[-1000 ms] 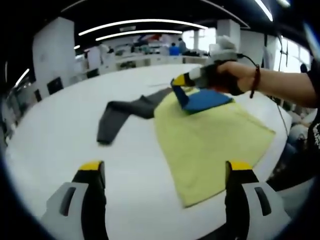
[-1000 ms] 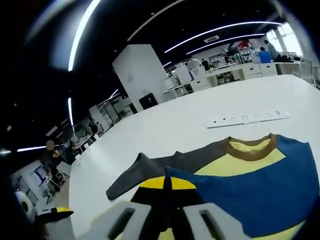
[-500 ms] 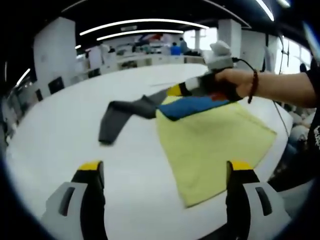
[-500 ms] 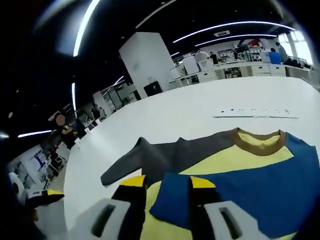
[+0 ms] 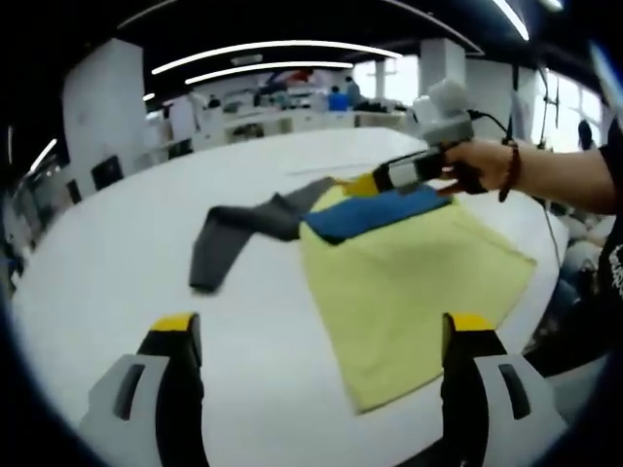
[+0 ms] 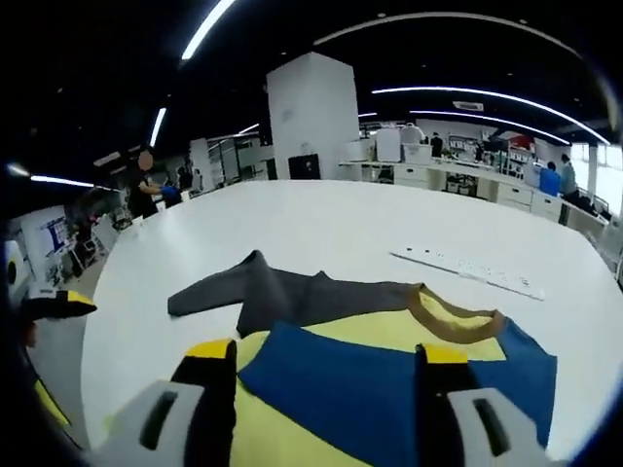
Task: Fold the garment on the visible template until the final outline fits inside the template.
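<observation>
Since a second ago the right tool [image 5: 362,184] has let go of the blue sleeve [image 6: 360,389] it was pinching, and its jaws now stand wide apart with nothing between them. That sleeve now lies folded across the yellow body of the shirt [image 5: 409,272], which sits flat on the white bench [image 5: 117,263]. A grey sleeve [image 5: 234,233] sticks out to one side, unfolded. In the right gripper view you can see the brown collar [image 6: 450,316] and a white power strip [image 6: 467,270] lying further back on the bench. Left tool [image 5: 321,336] hangs open over the near edge, well apart from the shirt, holding nothing.
</observation>
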Motion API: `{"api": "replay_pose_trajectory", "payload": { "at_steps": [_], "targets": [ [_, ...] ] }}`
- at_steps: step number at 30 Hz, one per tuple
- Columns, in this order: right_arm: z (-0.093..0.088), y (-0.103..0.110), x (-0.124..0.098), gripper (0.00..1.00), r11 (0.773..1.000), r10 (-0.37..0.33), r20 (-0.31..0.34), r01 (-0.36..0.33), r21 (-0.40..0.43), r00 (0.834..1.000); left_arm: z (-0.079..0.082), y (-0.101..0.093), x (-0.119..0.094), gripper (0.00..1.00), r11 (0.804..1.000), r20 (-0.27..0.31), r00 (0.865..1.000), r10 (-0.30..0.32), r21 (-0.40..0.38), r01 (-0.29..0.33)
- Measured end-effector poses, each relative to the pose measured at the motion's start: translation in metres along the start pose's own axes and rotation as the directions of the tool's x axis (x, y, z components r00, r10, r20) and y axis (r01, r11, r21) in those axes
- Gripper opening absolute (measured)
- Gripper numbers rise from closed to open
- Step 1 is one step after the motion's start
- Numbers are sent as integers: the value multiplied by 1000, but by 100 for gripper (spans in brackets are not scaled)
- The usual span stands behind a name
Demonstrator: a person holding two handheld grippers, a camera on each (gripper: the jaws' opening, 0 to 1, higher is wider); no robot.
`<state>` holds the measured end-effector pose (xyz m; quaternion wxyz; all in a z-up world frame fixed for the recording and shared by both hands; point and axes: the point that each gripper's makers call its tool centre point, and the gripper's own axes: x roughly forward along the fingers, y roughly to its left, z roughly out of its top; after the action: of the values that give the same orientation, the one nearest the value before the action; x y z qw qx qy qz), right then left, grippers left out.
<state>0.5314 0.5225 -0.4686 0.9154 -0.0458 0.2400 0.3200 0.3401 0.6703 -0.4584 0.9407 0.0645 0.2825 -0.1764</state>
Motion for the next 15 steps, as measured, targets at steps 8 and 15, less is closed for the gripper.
{"api": "replay_pose_trajectory", "payload": {
  "at_steps": [8,15],
  "targets": [
    [-15,-45,-40,86,996,-87,0,87,18,996,4,0,0,99,1000,6,1000,10,7,-10],
    [-40,-89,-75,88,983,-185,-44,185,4,982,3,-1,0,99,1000,2,1000,10,3,-10]
  ]
}}
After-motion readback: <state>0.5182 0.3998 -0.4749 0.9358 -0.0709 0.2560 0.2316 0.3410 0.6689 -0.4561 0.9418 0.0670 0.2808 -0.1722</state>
